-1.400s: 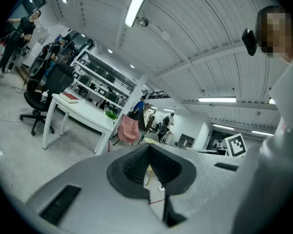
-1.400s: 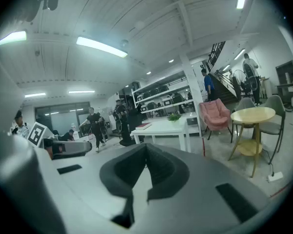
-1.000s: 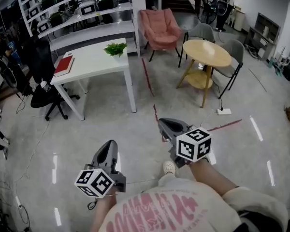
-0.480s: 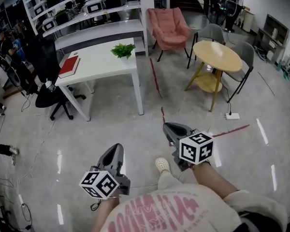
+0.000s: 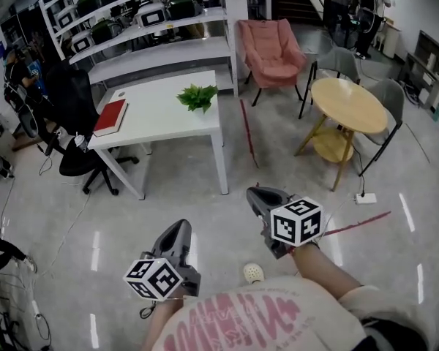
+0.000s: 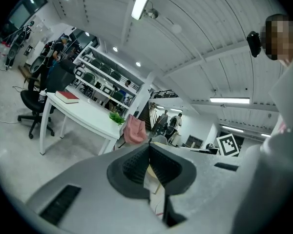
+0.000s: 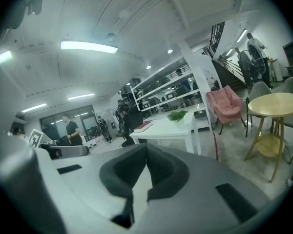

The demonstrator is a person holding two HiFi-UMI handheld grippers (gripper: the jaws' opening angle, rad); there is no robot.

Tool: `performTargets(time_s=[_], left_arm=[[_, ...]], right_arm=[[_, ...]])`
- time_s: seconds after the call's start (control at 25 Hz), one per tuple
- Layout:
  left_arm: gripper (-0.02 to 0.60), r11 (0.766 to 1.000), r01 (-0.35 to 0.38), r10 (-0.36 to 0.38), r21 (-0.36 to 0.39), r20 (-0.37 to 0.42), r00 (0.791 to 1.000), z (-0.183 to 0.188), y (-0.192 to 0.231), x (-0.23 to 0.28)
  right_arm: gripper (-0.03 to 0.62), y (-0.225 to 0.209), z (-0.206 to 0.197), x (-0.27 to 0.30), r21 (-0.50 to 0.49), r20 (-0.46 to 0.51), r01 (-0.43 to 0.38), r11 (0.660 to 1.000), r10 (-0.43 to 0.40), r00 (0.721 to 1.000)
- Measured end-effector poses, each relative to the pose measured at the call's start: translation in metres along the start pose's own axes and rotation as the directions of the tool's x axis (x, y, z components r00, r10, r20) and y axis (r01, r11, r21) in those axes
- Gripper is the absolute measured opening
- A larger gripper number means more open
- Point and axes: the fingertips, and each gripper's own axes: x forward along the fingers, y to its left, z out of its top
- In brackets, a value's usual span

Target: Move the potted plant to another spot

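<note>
Grey left gripper point(image 5: 180, 226) and right gripper point(image 5: 254, 194): jaws together, nothing held. Potted plant point(image 5: 198, 96): upright by right edge of white table point(image 5: 157, 119), near far corner, well ahead of both

White desk point(image 5: 161, 115) at 11 o'clock, red book point(image 5: 110, 117) on its 9 o'clock end. Black office chair point(image 5: 77, 134) just beside that end. Shelving point(image 5: 154, 31) behind, at 12. Pink armchair point(image 5: 271, 44) at 1, round wooden table point(image 5: 350, 105) at 2, power strip point(image 5: 365, 198) on the floor near it.
</note>
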Motion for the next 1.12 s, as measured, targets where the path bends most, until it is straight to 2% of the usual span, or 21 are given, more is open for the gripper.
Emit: performTargets(time_s=[0.4,0.68,0.8,1.12], left_arm=[[0.003,1.000,0.001,-0.003,0.024,0.063,0.998,0.056,0.023,0.097],[0.003,1.000,-0.007,0.006,0.013,0.097,0.995,0.064,0.036,0.145],[0.003,1.000,-0.028,0.029,-0.005,0.093,0.995,0.055,0.044,0.153],[0.003,0.994,-0.075,0.080,-0.085,0.051,0.995,0.019,0.068,0.153]], right_arm=[[0.006,-0.060,0.070,0.073,-0.053,0.017,-0.049,0.997,0.050,0.999],[0.006,-0.099,0.095,0.107,-0.062,0.036,-0.090,0.994,0.093,0.995],[0.006,-0.110,0.094,0.115,-0.056,0.030,-0.093,0.994,0.095,0.995],[0.006,-0.131,0.053,0.128,0.003,-0.042,-0.085,0.996,0.085,0.996]])
